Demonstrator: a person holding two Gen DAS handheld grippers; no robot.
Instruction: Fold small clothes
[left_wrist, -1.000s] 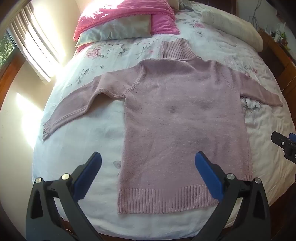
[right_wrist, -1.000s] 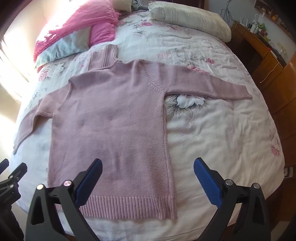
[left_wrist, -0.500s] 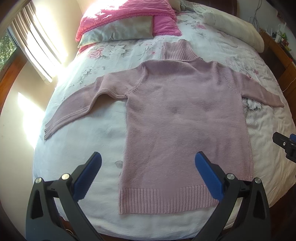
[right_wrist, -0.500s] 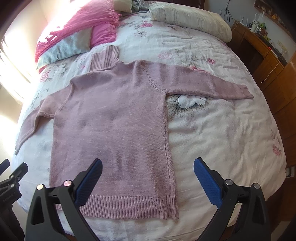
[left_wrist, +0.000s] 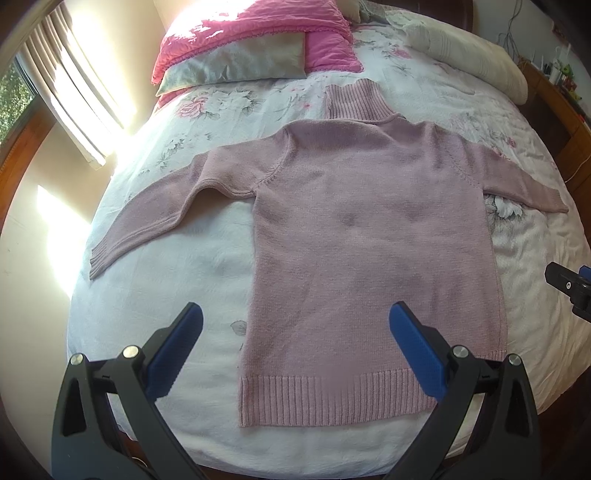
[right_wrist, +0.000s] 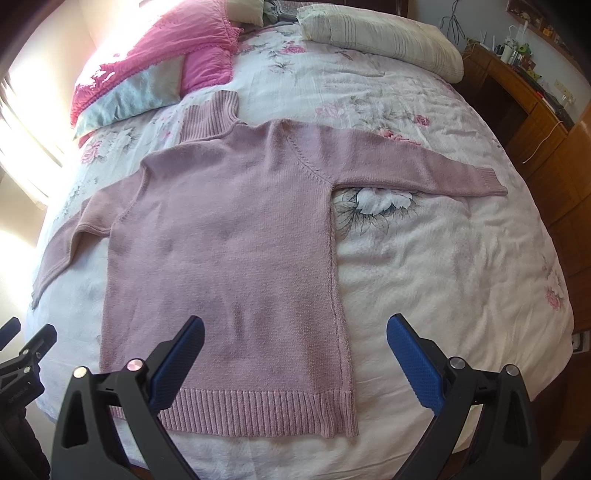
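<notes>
The left gripper (left_wrist: 295, 336) is spread wide, with nothing between its blue pads (left_wrist: 415, 347); it hovers above the near hem of the sweater, clear of the fabric. The right gripper (right_wrist: 295, 347) is likewise spread wide and empty, positioned over the hem's right corner and the bare bedspread beside it. Each gripper's black frame is partly visible at the edge of the other's view.

No containers are in view; the supporting surface is a bed with a white floral bedspread (right_wrist: 443, 258).

The pink turtleneck sweater (left_wrist: 369, 240) lies flat on the bedspread, fully spread out and unfolded. It is a mauve-pink knit with a ribbed hem (left_wrist: 332, 398), ribbed cuffs and a tall ribbed collar (left_wrist: 354, 99). A few darker patches show on the body (stains or shadows; cannot tell which). The left sleeve (left_wrist: 155, 214) bends at the elbow and angles down toward the near left bed edge. The right sleeve (right_wrist: 413, 166) extends almost straight outward.

The sweater's long axis runs from hem to collar, pointing away from the grippers toward the head of the bed. There lie a pink-and-grey pillow (left_wrist: 240, 62) and a cream bolster (right_wrist: 388, 40). Wooden furniture (right_wrist: 535, 122) stands along the right side.
</notes>
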